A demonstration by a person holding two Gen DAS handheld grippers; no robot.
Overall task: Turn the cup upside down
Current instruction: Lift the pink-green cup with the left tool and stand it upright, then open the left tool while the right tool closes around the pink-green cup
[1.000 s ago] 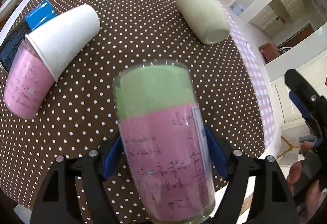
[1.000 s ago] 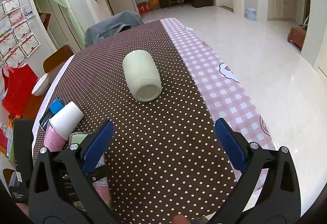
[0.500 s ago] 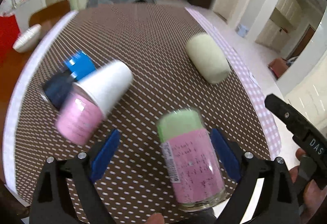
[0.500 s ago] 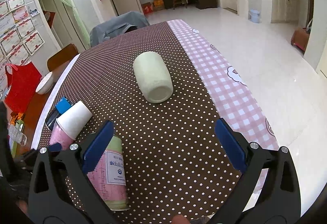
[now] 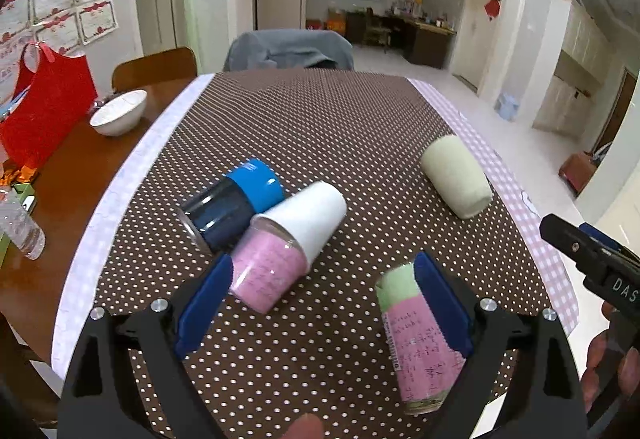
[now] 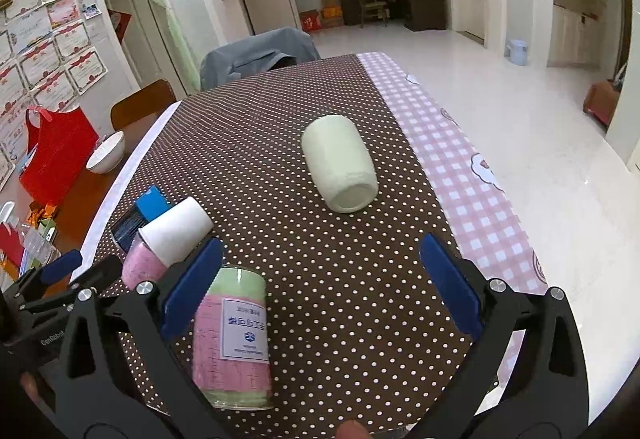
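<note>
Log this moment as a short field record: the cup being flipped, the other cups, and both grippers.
target cup: glass cup with pink and green paper, standing rim-down on dotted tablecloth
left gripper: open, cup beside its right finger, not clamped
right gripper: open, holding nothing
pale green cup: lying on its side
white paper cup: lying, nested over pink cup
blue-lidded jar: lying

Tablecloth point(image 6: 304, 119) is dark brown with little white polka dots, with a pink and white gingham strip point(image 6: 472, 175) down the right edge. The clear cup point(image 6: 232, 335) has a pink sheet with writing plus pale green inside. There's a pale cream-green cup point(image 6: 340, 163), a white paper cup point(image 5: 308, 215) over a pink one point(image 5: 266, 275), and a navy cup with a bright blue end point(image 5: 232, 199). Gripper pads point(image 6: 448, 279) are blue on black arms.
</note>
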